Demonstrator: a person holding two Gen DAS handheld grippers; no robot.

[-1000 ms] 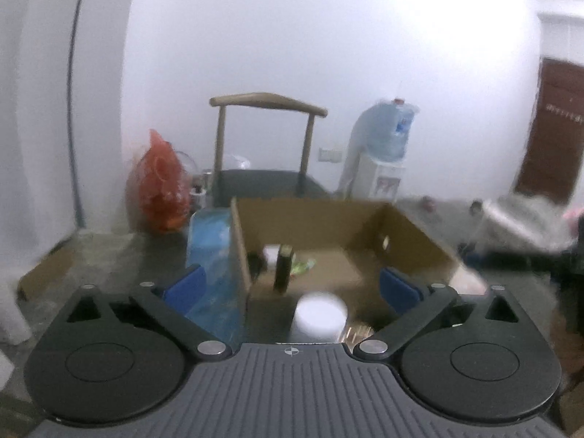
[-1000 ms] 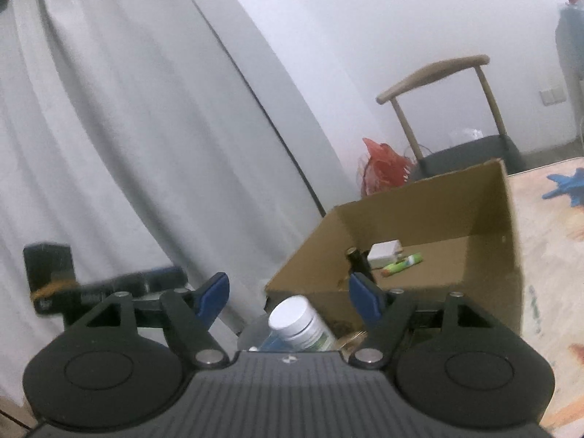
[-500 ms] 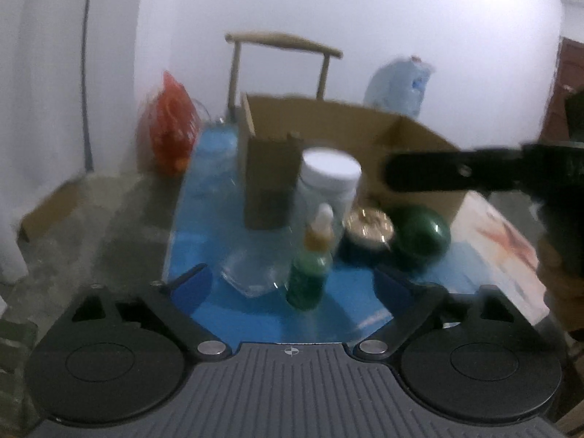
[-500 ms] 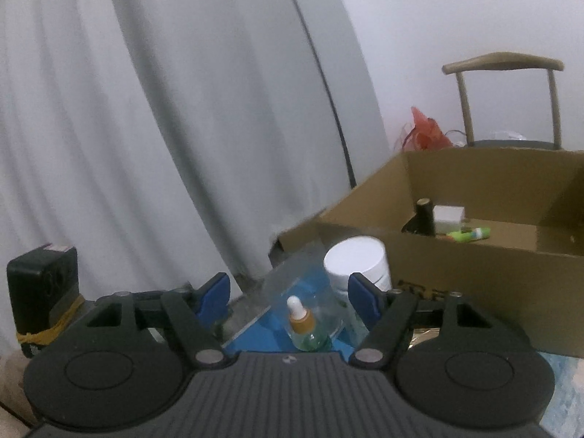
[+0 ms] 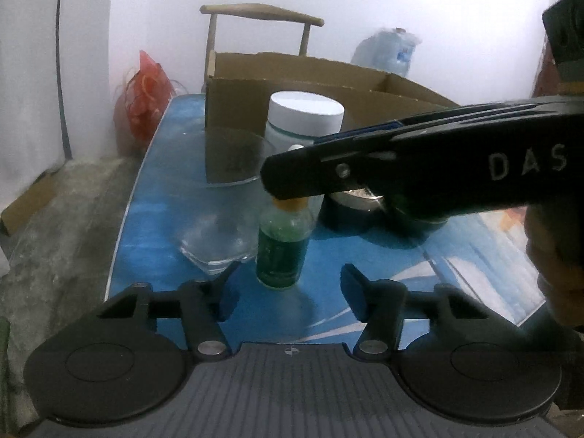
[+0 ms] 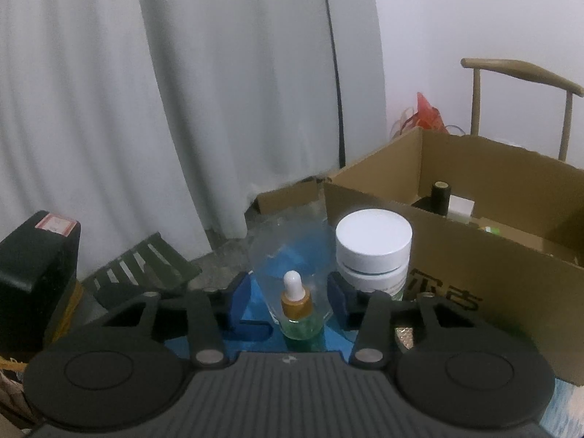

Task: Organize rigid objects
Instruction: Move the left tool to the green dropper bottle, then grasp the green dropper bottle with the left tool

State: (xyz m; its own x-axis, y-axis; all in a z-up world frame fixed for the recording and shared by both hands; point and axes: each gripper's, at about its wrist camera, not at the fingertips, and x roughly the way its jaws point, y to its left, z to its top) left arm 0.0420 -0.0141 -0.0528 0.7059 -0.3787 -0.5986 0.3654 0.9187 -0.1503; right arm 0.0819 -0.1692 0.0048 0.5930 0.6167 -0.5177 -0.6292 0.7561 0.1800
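Right beside the cardboard box (image 6: 474, 255), printed characters on its wall, stand a white-capped plastic jar (image 6: 373, 252) and green glass dropper bottle (image 6: 296, 310). Right tool (image 6: 288, 301) straddles that bottle, gapped wide; left tool (image 5: 288, 288) wide too, "DAS" showing.

Glossy glass dropper bottle (image 5: 283, 244), matt cardboard box (image 5: 292, 73).

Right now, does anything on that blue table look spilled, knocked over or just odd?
Nothing stands out. The green dropper bottle, the white-lidded jar and the clear glass all stand upright on the table, with no visible spill. The cardboard box looks intact.
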